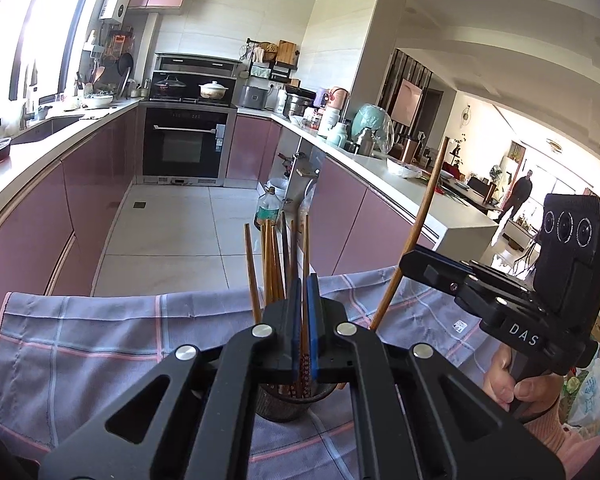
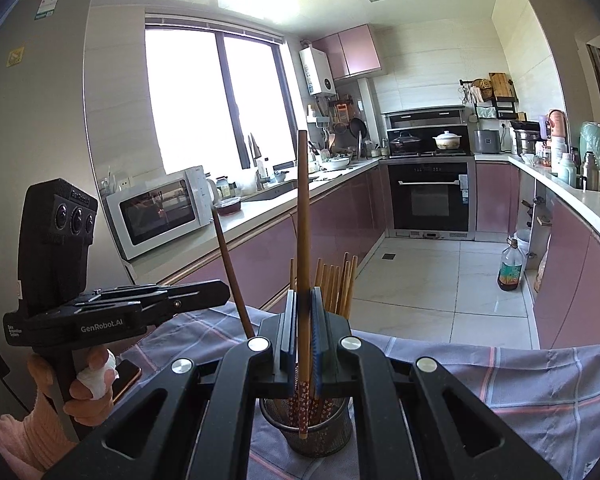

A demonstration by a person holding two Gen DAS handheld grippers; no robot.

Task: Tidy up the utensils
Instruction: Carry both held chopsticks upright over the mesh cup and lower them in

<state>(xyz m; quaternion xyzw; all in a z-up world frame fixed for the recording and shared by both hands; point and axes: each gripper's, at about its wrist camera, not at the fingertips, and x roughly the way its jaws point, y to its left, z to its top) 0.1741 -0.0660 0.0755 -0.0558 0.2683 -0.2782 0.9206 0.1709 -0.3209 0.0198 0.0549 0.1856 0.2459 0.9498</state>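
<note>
Two chopsticks are held, one in each gripper, over a mesh holder (image 2: 308,428) that stands on a checked cloth (image 2: 520,380) spread on the table, near the cloth's front edge below both cameras. A bundle of chopsticks (image 2: 336,284) already stands upright in the holder, tips up. The right gripper (image 2: 303,344) has its jaws clamped on one chopstick (image 2: 302,216), which stands nearly upright, its patterned red end hanging down at the holder's mouth. The left gripper (image 1: 304,332) has its jaws clamped on another chopstick (image 1: 305,264), also about upright, its patterned end at the holder's rim. Seen from the right camera, this left-held stick leans up and left, beside the left gripper's body. A hand (image 2: 90,384) with a bandaged finger grips the left handle; the other hand (image 1: 520,384) grips the right handle, both in pink sleeves. Beyond the cloth's far edge lies a tiled floor (image 1: 172,232) between pink cabinets (image 1: 88,184), with an oven (image 2: 430,196) at the far end, a microwave (image 2: 160,212) on the worktop by the window, and a bottle (image 2: 510,268) on the floor.
</note>
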